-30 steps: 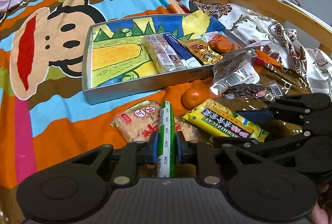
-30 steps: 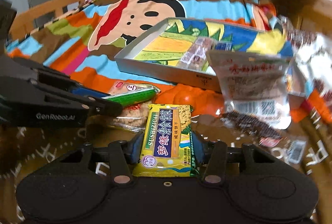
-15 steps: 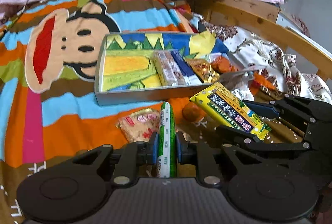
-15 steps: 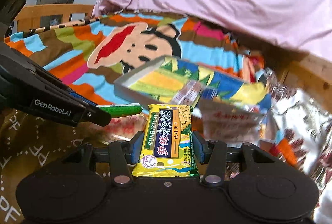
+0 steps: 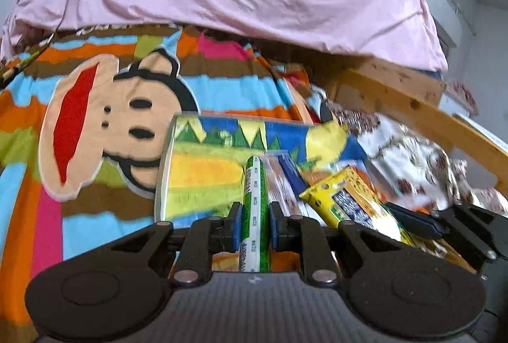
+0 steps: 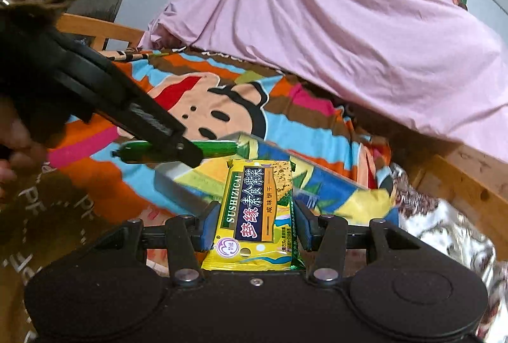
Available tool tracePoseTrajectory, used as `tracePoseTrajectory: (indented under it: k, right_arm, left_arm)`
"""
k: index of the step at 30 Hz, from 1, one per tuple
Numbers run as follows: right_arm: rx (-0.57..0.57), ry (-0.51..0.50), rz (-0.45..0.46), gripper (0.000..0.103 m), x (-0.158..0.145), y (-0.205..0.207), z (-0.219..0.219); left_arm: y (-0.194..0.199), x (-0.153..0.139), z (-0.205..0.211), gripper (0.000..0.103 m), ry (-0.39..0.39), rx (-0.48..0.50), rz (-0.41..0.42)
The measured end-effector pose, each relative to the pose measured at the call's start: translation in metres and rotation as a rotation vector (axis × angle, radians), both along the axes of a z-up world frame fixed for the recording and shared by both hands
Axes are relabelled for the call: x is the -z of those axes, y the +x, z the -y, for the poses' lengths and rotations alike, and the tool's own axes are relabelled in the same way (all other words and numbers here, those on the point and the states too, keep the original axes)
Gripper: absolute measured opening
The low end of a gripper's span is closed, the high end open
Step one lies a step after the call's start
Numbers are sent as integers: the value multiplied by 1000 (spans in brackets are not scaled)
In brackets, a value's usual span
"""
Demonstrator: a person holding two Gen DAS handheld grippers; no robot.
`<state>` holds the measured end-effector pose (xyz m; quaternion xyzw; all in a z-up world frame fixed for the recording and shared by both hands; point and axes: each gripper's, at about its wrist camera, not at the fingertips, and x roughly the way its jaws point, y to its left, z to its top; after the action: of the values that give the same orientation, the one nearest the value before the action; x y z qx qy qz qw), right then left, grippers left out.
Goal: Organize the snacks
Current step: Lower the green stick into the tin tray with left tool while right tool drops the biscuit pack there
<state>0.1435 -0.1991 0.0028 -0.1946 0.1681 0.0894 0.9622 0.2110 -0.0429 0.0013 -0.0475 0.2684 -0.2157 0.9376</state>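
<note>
Tray (image 5: 163, 184) sits on the cartoon monkey blanket (image 5: 95, 108) on the bed, a shallow grey-walled box with a bright printed floor. Inside, right half: a few wrapped bars side by side, one clear-wrapped, one dark blue (image 5: 290, 170); the rest is blurred. Left half of the tray floor is bare print.

Left gripper (image 5: 255, 216): jaws clamped on a thin green-and-white stick snack (image 5: 255, 200), held lengthwise, tip over the tray.

Right gripper (image 6: 255, 216): jaws clamped on the sides of a yellow biscuit pack (image 6: 254, 209) marked SUSHIZICAI, held above the tray's near edge, just right of the left gripper.

Pink sheet (image 6: 333, 25) drapes behind; wooden bed frame (image 5: 412, 111) to the right.
</note>
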Motion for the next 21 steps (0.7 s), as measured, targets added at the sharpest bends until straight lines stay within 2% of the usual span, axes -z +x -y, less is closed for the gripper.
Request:
tracePoseTrajectory:
  k: [9, 11, 17, 21]
  right_arm:
    - [38, 12, -14, 51, -8, 87, -13]
    - [41, 14, -39, 51, -5, 104, -17]
    - [68, -10, -157, 51, 17, 151, -27]
    - [64, -91, -192, 51, 29, 160, -38]
  left_arm:
    - [62, 21, -18, 19, -36, -77, 41]
    - [71, 30, -22, 19, -56, -78, 37]
    - [87, 50, -25, 19, -44, -75, -9]
    - [94, 55, -26, 19, -32, -66, -28]
